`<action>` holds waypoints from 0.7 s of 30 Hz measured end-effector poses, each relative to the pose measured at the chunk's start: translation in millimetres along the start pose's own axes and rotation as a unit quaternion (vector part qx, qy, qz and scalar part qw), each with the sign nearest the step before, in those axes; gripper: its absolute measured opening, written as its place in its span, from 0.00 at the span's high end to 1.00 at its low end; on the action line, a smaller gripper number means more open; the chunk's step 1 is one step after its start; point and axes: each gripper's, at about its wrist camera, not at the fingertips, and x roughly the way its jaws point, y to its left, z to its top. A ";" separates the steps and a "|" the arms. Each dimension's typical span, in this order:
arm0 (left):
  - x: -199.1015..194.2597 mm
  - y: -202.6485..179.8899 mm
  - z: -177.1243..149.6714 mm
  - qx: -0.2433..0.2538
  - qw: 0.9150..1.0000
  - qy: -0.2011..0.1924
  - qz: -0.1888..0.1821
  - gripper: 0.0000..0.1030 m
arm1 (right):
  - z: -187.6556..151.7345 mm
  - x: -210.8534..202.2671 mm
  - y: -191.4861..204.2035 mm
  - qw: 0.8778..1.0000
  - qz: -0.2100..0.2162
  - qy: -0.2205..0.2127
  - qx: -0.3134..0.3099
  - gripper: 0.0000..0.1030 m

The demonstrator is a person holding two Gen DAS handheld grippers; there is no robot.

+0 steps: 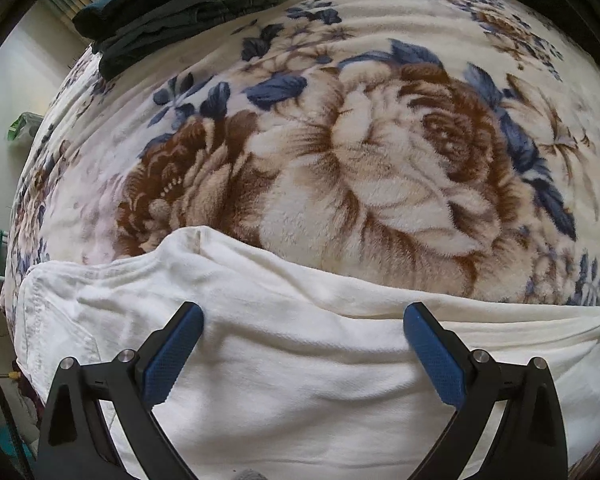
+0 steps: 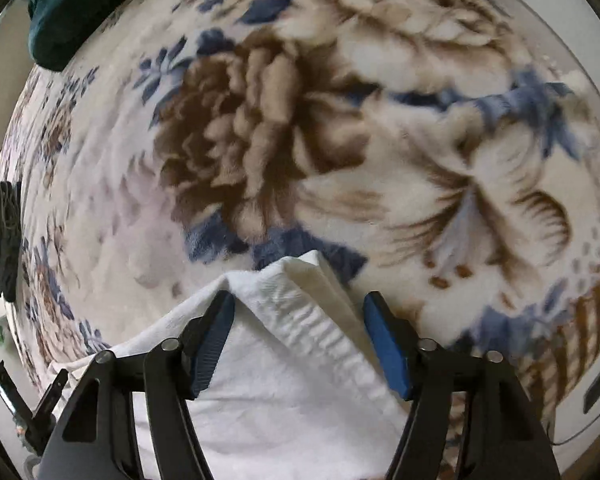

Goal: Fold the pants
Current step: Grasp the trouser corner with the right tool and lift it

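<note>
Left wrist view. No containers in sight; the only bearing surface is the floral blanket (image 1: 380,152), which fills the view ahead of your fingers. The white pants (image 1: 284,360) lie on it directly under and between the fingers of your left gripper (image 1: 303,322), running off to both sides; a stitched hem or waistband edge sits to the left of the left finger. Jaws stand wide apart, blue pads (image 1: 170,354) facing each other, nothing pinched between them. The gripper points forward and down over the cloth; whether the tips touch it cannot be told. A pile of dark clothes (image 1: 180,12) lies far ahead, upper left.

Right wrist view. Your right gripper (image 2: 299,306) is spread too, not clamped on anything. A peaked corner of the white pants (image 2: 300,280) rises between the fingertips and pokes just beyond them; the rest spreads back beneath the gripper. Blanket beyond is motion-blurred. A dark green garment (image 2: 72,8) lies far ahead, left.
</note>
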 end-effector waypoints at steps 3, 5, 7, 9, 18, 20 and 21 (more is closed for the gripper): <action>1.0 1.3 -1.0 0.002 1.000 -0.002 0.003 0.00 | -6.0 -9.0 21.0 0.995 -0.060 -0.041 -0.061 0.88; 2.8 -1.2 -1.9 0.004 1.000 -0.004 0.005 0.00 | -11.7 -24.7 26.6 0.993 -0.067 -0.080 -0.061 0.91; 8.2 1.8 -0.9 0.006 1.000 -0.005 0.007 0.00 | -14.4 -33.9 23.3 0.992 -0.068 -0.103 -0.033 0.91; 11.9 2.1 0.1 0.006 1.000 -0.005 0.011 0.00 | -13.1 -27.5 13.8 0.993 -0.064 -0.097 0.000 0.91; -10.8 5.1 0.3 -0.006 1.000 -0.009 -0.022 0.00 | -1.9 -8.5 -7.1 0.998 -0.018 -0.034 0.047 0.33; -24.2 -3.0 -11.1 0.002 0.998 -0.002 -0.056 0.00 | -16.2 -34.4 -15.9 0.996 -0.006 -0.069 0.054 0.09; -26.6 -8.4 -19.5 0.004 0.997 0.011 -0.073 0.00 | -26.2 -44.2 -21.4 0.995 -0.001 -0.082 0.063 0.09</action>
